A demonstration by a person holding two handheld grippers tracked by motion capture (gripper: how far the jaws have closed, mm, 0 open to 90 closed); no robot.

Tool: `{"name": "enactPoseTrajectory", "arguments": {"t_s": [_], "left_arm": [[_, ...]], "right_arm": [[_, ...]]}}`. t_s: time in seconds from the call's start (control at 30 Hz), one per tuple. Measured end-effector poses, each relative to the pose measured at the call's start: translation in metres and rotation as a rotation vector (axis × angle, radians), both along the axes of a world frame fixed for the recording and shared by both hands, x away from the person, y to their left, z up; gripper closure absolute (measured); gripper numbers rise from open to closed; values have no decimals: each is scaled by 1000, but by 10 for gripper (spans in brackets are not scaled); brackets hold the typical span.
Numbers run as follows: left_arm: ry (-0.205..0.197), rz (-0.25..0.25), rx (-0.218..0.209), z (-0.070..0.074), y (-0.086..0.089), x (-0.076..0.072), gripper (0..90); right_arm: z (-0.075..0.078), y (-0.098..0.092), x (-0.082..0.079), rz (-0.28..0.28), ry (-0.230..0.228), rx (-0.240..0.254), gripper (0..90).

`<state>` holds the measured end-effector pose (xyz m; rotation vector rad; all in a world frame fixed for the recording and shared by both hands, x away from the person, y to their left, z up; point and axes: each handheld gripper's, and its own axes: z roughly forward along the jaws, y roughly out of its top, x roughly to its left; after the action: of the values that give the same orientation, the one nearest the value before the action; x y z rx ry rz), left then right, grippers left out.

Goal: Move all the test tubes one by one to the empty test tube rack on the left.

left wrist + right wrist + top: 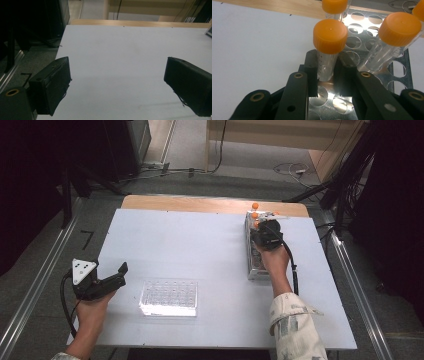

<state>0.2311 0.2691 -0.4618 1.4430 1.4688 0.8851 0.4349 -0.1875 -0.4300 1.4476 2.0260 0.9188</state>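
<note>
Jaws of the right gripper [325,75] are clamped on a clear tube [327,55] with orange cap, standing in the metal rack [372,23] at 2 o'clock on the table [200,245]. Two more capped tubes [387,45] crowd just beside it. The left gripper [107,280] is wide apart, near the clear well plate [169,297] at 6 o'clock.

Right gripper [328,75] fingers clamp an orange-capped tube [327,60] over the metal rack [362,37].

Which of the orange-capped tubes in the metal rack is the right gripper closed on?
The orange-capped tube nearest the camera, at the rack's left edge: the right gripper's jaws clamp its clear body just below the cap. The others stand free.
</note>
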Motion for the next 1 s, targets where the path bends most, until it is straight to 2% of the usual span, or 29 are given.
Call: {"name": "enactPoseTrajectory", "arguments": {"t_s": [0.53,1.0], "left_arm": [[-3,1,-3,0,0,0,73],[2,-1,0,0,0,0,73]], "right_arm": [[2,-3,-4,-12,-43,33,721],[17,-8,-13,-1,-94,61,721]]}}
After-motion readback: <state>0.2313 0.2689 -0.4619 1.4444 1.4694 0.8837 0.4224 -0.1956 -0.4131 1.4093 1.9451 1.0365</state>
